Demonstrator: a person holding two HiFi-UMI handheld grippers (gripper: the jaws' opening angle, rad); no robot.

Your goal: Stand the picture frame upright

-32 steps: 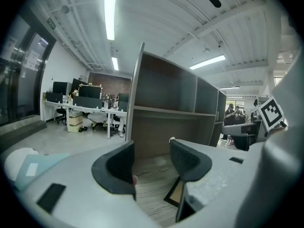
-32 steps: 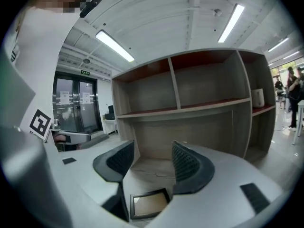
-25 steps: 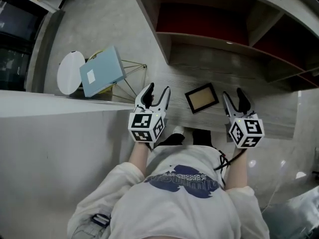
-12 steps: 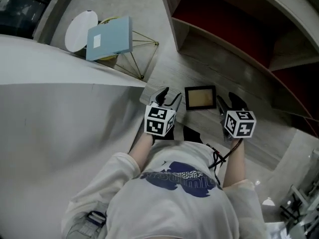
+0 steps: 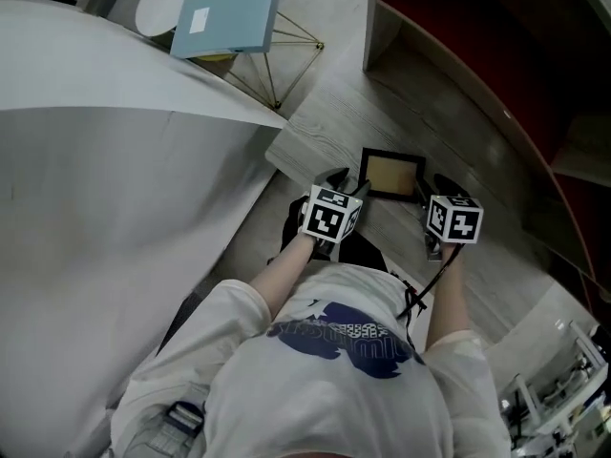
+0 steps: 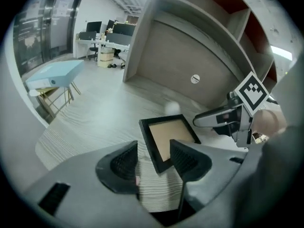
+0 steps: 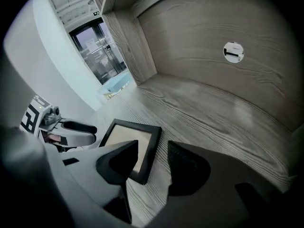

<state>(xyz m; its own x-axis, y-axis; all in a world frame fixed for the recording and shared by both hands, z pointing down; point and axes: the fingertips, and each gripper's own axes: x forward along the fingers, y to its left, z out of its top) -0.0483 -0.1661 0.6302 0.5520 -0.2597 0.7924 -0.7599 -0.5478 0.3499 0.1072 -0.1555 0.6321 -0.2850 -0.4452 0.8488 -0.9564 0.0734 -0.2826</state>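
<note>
- Task barely begun: black rectangular picture frame w/ tan insert [image 5: 392, 174] lies flat, face up, on pale wood-grain floor [image 5: 315, 132] betw. both grippers; not upright yet.
- Left gripper [image 6: 154, 158]: jaws apart over frame's near-left corner, no grip.
- Right gripper [image 7: 152, 163]: jaws have just been closing, frame's right edge betw. them, pads not pressing.
- Left to do: grip, tilt up, stand it.

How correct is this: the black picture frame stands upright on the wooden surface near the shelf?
Wrong in one respect: the picture frame lies flat, not upright, as the head view shows. It is black and on the wooden surface near the shelf.
</note>
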